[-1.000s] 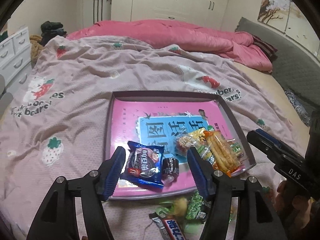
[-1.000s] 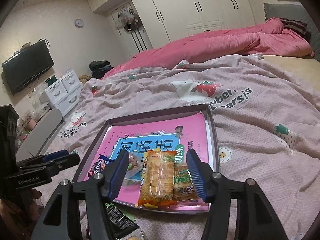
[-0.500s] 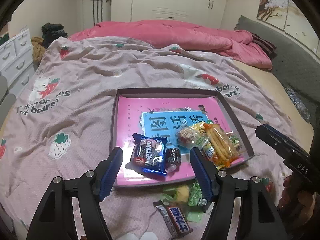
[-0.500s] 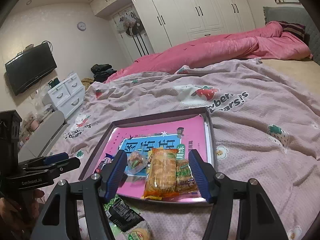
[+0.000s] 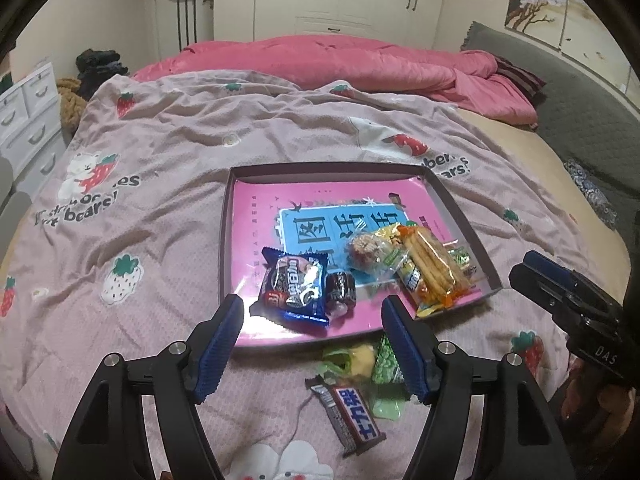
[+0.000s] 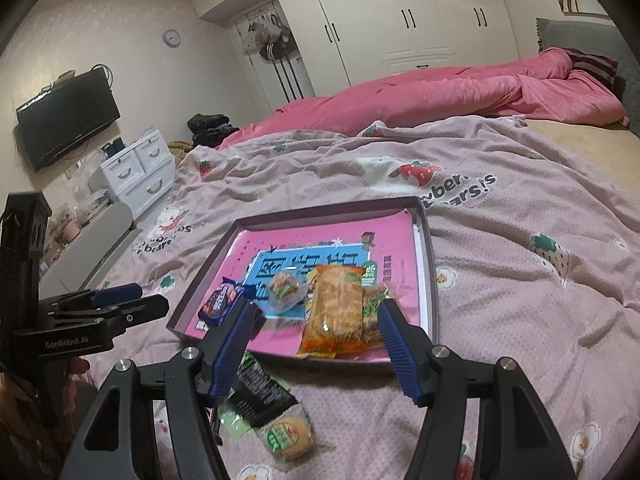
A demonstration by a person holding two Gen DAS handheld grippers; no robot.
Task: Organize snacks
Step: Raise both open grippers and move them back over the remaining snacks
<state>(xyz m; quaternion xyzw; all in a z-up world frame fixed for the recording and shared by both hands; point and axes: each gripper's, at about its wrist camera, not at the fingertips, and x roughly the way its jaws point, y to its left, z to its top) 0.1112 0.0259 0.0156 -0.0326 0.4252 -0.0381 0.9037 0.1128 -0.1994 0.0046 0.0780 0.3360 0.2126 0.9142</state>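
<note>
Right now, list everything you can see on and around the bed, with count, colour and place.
shallow dark-rimmed tray: one, pink printed liner, on the bedspread
blue cookie packet: one, tray's near left
small dark wrapped candy: one, beside the blue packet
clear round snack bag: one, tray middle
orange cracker pack: one, tray's near right
green packets: several, on the bedspread, before the tray
dark chocolate bar: one, nearest, off the tray
strawberry-print bedspread: one, pale pink
pink quilt: one, far side
white drawers: one unit, left wall
black television: one, wall-mounted
left gripper: blue pads, open, empty
right gripper: blue pads, open, empty
</note>
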